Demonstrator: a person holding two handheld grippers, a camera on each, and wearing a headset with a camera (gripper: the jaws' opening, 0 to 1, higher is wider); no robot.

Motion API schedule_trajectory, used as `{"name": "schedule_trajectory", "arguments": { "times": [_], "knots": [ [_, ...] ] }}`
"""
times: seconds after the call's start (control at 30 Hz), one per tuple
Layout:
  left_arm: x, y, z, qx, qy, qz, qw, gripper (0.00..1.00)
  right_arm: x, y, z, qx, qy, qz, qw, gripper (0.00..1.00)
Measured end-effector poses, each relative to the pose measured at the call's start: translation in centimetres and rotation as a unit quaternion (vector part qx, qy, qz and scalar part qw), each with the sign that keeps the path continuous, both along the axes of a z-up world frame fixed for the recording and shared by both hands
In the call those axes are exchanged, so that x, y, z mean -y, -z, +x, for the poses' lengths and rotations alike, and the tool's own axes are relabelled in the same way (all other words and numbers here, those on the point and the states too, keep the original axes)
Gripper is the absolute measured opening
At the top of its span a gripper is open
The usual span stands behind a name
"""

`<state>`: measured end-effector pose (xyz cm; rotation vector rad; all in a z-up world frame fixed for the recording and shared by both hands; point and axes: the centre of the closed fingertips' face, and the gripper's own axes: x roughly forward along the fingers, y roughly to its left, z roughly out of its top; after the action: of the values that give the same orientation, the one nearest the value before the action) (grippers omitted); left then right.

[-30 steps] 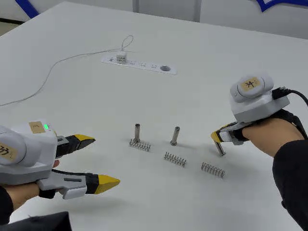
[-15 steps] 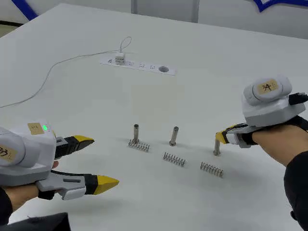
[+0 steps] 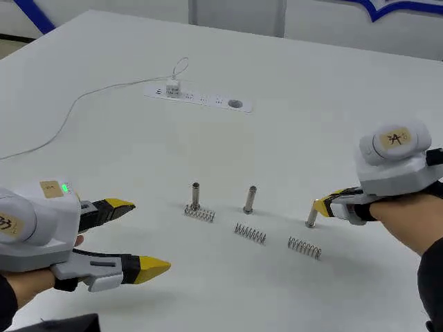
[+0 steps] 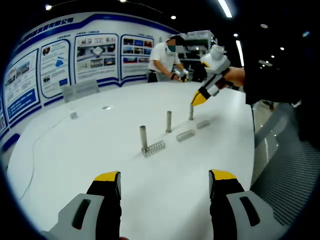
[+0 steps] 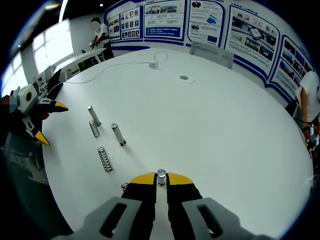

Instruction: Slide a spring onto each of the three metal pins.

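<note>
At the white surface (image 3: 291,138), right tool (image 3: 319,205) clamps the end pin (image 3: 311,220); left tool (image 3: 145,234) gapes; light, compressible springs (image 3: 304,247) likely suit mid-coil grips.

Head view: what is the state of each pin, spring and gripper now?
left pin, upright, bare
middle pin, upright, bare
right pin, upright, gripped near its top
left spring, lying flat
middle spring, lying flat
right spring, lying flat
left gripper, open, empty
right gripper, shut on right pin
</note>
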<state>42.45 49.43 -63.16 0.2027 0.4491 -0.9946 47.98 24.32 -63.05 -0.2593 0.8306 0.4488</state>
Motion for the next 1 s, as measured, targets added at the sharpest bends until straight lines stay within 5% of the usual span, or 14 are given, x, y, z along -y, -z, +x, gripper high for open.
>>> {"name": "schedule_trajectory", "arguments": {
  "times": [1.0],
  "knots": [
    [0.02,-0.19,0.03,0.004,-0.001,-0.002,1.0,0.73,0.42,-0.52,-0.91,0.018,-0.018,-0.012,0.9996,0.14]
  ]
}}
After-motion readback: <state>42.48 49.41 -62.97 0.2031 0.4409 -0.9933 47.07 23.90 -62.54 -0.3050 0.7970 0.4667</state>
